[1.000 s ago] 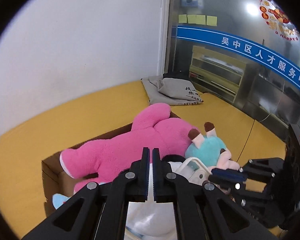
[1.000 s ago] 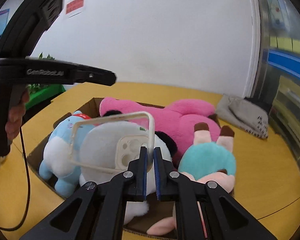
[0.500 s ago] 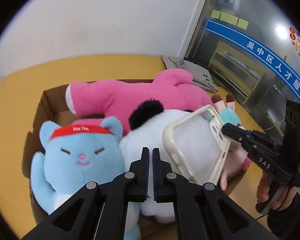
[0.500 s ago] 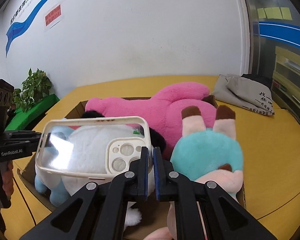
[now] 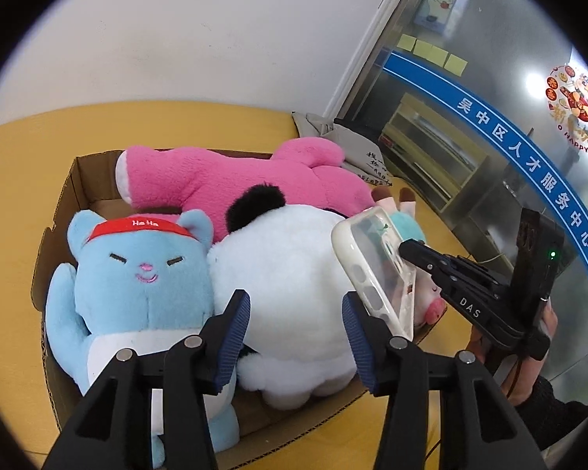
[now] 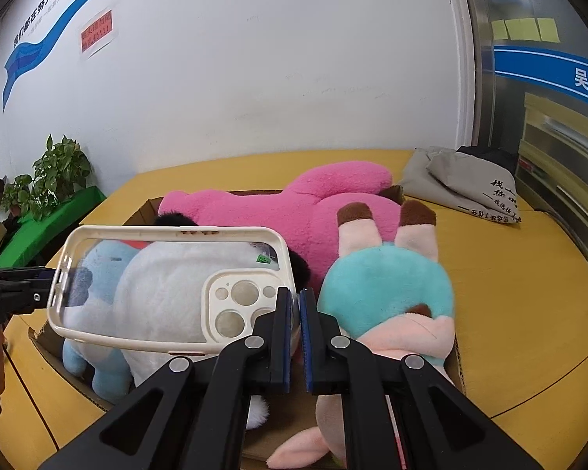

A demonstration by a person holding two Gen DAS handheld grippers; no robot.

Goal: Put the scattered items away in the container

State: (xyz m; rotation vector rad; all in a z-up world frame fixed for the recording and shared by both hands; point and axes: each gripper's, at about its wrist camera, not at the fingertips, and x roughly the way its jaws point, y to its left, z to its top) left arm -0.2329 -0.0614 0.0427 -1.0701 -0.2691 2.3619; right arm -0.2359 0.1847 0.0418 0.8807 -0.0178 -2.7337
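A cardboard box (image 5: 64,192) on the yellow table holds a pink plush (image 5: 231,178), a blue cat plush (image 5: 137,274), a white panda plush (image 5: 286,286) and a teal-and-pink plush (image 6: 384,286). My right gripper (image 6: 296,297) is shut on the edge of a clear cream-rimmed phone case (image 6: 168,286) and holds it above the white plush. The case also shows in the left wrist view (image 5: 376,270), beside my left gripper's right finger. My left gripper (image 5: 296,315) is open and empty, low over the blue and white plush.
A folded grey cloth bag (image 6: 462,184) lies on the table at the back right. A potted plant (image 6: 47,180) on a green surface stands at the left. A white wall is behind; glass panels are on the right.
My left gripper has opened and swung round to face the box from the front. The right gripper has kept hold of the phone case, which now lies nearer the left gripper.
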